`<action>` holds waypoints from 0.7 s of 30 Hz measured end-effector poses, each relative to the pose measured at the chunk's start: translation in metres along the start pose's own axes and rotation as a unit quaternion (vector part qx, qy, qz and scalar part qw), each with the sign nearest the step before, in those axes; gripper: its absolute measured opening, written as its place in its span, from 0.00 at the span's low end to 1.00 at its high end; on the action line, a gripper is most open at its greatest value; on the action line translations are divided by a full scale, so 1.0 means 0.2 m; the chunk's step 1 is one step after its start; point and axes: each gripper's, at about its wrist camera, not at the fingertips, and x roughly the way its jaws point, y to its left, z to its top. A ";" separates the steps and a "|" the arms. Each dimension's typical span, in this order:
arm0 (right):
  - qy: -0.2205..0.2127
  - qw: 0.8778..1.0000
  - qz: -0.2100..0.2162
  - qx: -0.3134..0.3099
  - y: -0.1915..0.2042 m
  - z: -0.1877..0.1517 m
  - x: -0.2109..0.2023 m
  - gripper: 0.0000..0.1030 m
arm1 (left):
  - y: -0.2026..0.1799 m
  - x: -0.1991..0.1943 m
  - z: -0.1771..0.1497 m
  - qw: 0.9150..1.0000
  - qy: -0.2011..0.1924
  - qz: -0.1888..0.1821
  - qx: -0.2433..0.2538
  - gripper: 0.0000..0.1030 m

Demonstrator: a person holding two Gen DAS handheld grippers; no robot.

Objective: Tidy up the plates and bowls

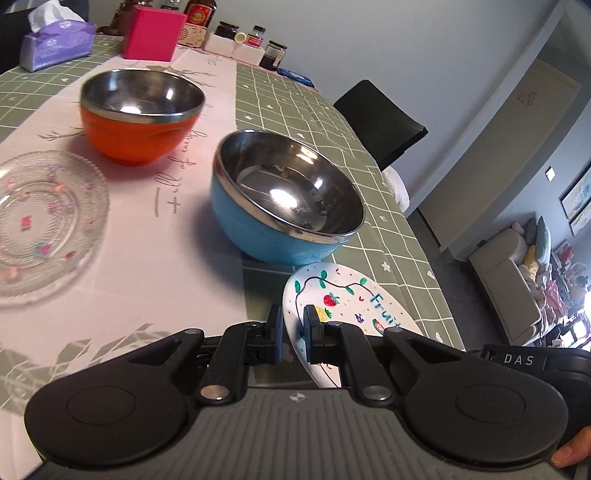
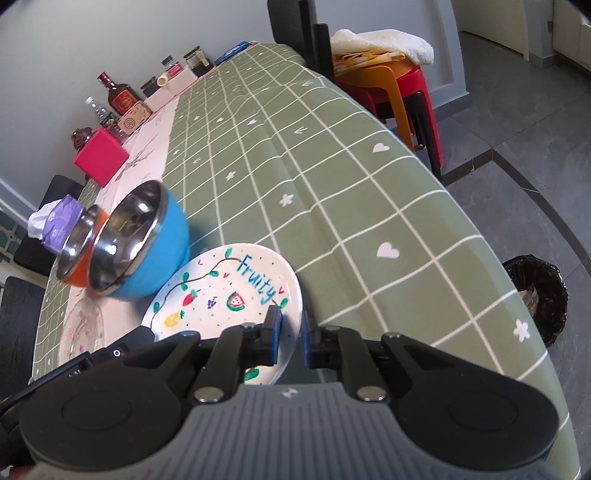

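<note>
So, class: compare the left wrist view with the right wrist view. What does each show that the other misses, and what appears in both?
Only the left wrist view shows the sofa and wall pictures. Only the right wrist view shows the stacked stools with a towel on top, and the black-lined bin. Both show the fruit plate, with each gripper's fingers straddling its rim, the blue bowl, orange bowl, glass plate, pink box and tissue pack.

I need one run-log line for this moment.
left gripper: shut on fruit plate rim | right gripper: same plate's rim | blue bowl, orange bowl: apart
</note>
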 end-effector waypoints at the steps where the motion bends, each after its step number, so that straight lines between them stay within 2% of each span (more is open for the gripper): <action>1: 0.000 1.000 0.002 -0.003 0.01 -0.01 -0.02 0.10 | 0.00 -0.03 -0.01 1.000 -0.004 0.001 0.001 0.11; 10: 0.001 0.999 0.034 -0.040 0.17 -0.17 -0.17 0.10 | 0.09 -0.32 -0.08 0.999 -0.036 0.013 -0.009 0.11; 21: -0.011 0.989 0.117 -0.089 0.39 -0.46 -0.39 0.10 | 0.25 -0.75 -0.18 0.997 -0.064 0.037 0.001 0.11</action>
